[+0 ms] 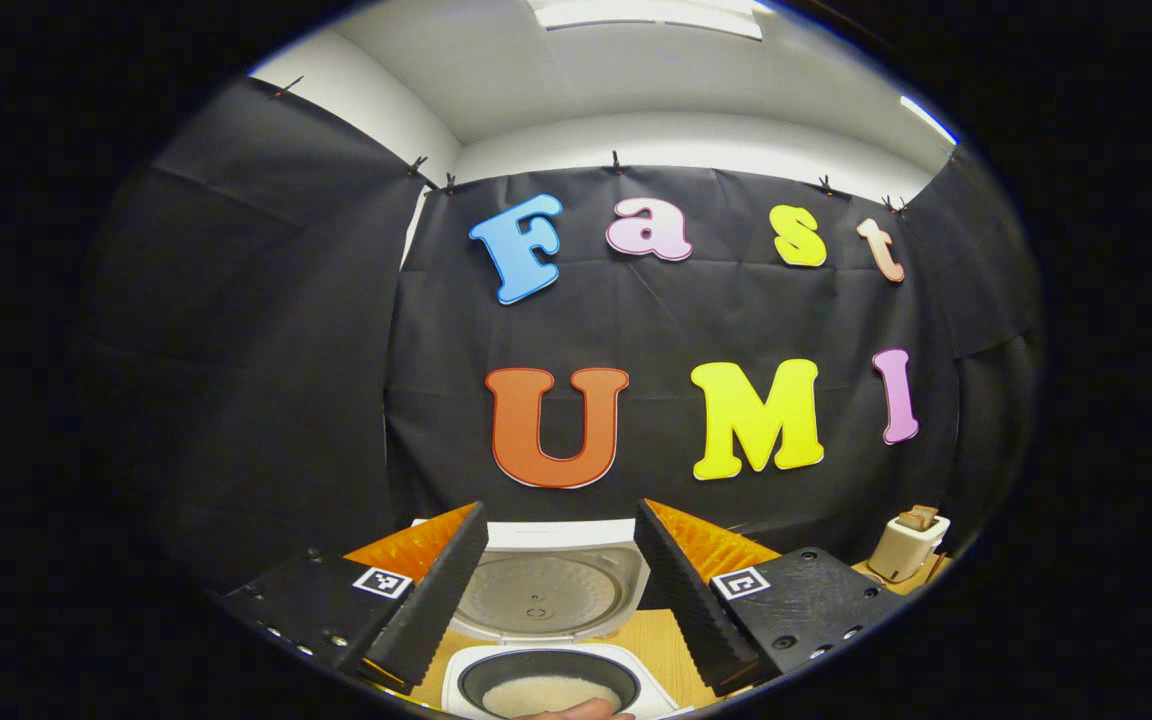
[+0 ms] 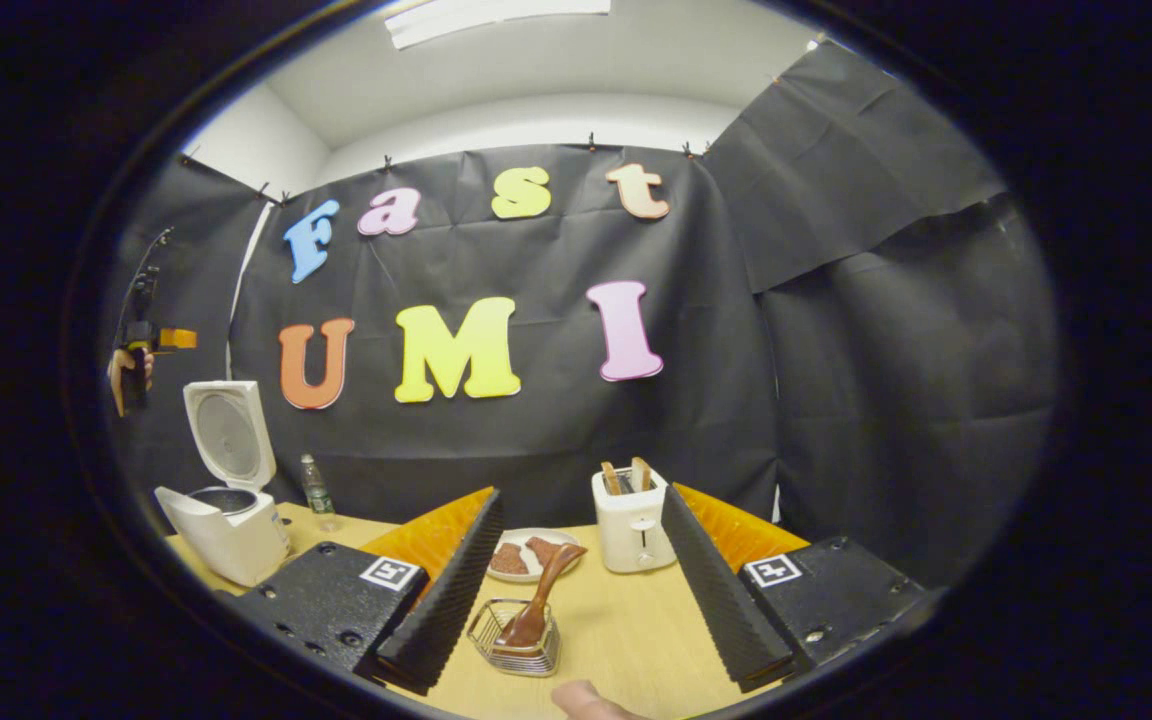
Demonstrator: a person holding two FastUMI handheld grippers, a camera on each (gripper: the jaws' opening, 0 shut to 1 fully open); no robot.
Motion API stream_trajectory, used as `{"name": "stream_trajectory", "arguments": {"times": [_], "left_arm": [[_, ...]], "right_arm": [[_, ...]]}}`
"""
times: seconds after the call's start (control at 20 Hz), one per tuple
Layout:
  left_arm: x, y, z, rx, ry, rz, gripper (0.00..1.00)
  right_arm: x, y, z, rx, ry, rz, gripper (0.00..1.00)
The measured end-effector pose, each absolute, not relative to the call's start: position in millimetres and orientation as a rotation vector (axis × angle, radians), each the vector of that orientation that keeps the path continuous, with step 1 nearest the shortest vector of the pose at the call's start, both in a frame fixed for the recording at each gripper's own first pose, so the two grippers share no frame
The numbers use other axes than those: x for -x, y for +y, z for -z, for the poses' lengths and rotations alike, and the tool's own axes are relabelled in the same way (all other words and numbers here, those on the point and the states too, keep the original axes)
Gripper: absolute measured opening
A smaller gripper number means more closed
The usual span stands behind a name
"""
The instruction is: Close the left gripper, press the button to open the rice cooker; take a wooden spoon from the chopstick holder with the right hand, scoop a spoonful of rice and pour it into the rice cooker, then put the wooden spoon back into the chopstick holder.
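Risk judged low: wooden spoon (image 2: 534, 600) seated in chopstick holder (image 2: 516, 640) at 6 o'clock; rice cooker (image 1: 546, 640) lid left raised. Left gripper (image 1: 561, 590) and right gripper (image 2: 581, 590) both released; holder could be toppled if clipped on withdrawal.

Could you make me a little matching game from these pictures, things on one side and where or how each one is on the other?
Things:
1. rice cooker
2. wooden spoon
3. toaster
4. plate

States:
a. holds upright slices in its slots
b. lid up, pot visible
c. carries flat brown pieces
d. leaning in the wire holder

Pairs: 1-b, 2-d, 3-a, 4-c
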State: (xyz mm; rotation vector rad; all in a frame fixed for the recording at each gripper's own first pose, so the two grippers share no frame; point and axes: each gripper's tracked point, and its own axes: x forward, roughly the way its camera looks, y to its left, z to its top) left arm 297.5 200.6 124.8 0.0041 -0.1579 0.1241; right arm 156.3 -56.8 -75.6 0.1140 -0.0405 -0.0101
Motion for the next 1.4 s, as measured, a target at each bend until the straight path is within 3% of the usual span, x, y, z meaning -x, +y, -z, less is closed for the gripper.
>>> {"name": "stream_trajectory", "arguments": {"times": [0.5, 0.9, 1.15, 1.4], "left_arm": [[-391, 243, -133, 0.058, -0.202, -0.176, 0.94], [-441, 260, -85, 0.151, -0.044, -0.220, 0.94], [-438, 256, -56, 0.040, 0.111, -0.284, 0.95], [-403, 245, -50, 0.053, 0.186, -0.269, 0.96]], "right_arm": [[-167, -46, 77, -0.093, -0.025, -0.025, 0.99], [-141, -21, 55, -0.050, -0.045, -0.043, 0.99], [-96, -19, 40, -0.074, -0.060, -0.035, 0.99], [-55, -23, 28, -0.059, -0.107, -0.024, 0.99]]}}
